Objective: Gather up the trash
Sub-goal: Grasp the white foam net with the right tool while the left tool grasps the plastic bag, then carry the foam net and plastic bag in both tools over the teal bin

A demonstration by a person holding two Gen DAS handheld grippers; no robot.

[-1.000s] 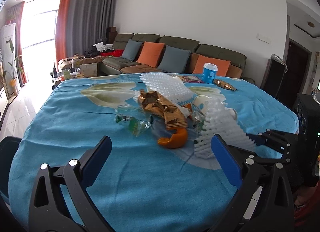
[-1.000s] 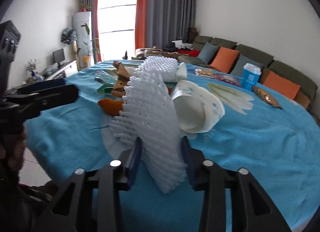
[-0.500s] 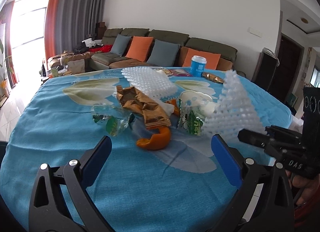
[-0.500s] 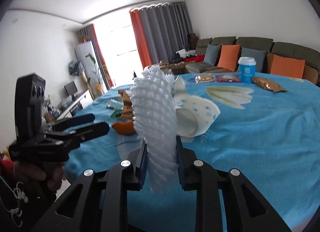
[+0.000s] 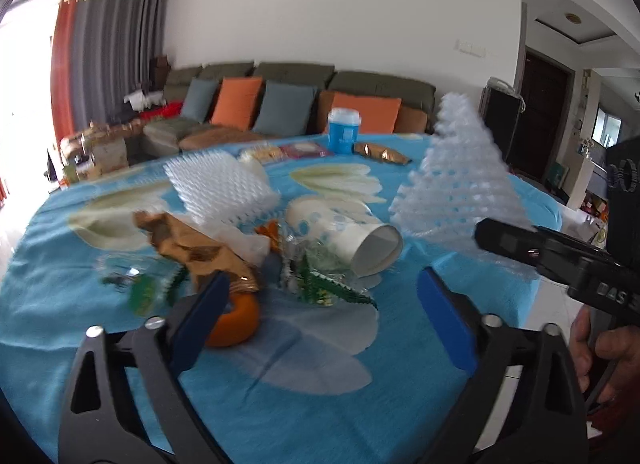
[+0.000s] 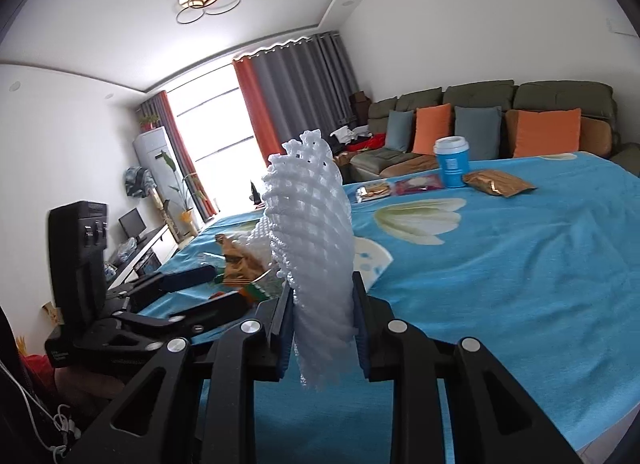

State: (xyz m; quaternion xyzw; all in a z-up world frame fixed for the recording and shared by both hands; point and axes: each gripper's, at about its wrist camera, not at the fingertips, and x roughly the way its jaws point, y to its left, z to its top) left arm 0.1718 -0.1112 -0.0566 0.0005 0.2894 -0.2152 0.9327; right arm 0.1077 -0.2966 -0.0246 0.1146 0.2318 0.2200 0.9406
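A pile of trash lies on the blue tablecloth: an orange peel, a green wrapper, a crumpled brown wrapper, a tipped paper cup and a white foam net sheet. My left gripper hangs low over the pile, open with its jaws closing. The green wrapper sits between its pads untouched, and the peel is beside the left pad. My right gripper is shut on another white foam net, held upright above the table. That net also shows at the right of the left wrist view.
A blue cup with a white lid, a gold snack bag and flat snack packets lie at the table's far side. A sofa with orange and grey cushions stands behind. The table's edge drops to the floor at right.
The right gripper has lifted the foam net off the table and rolled it upright. The left gripper has moved in close to the pile and its jaws have narrowed.
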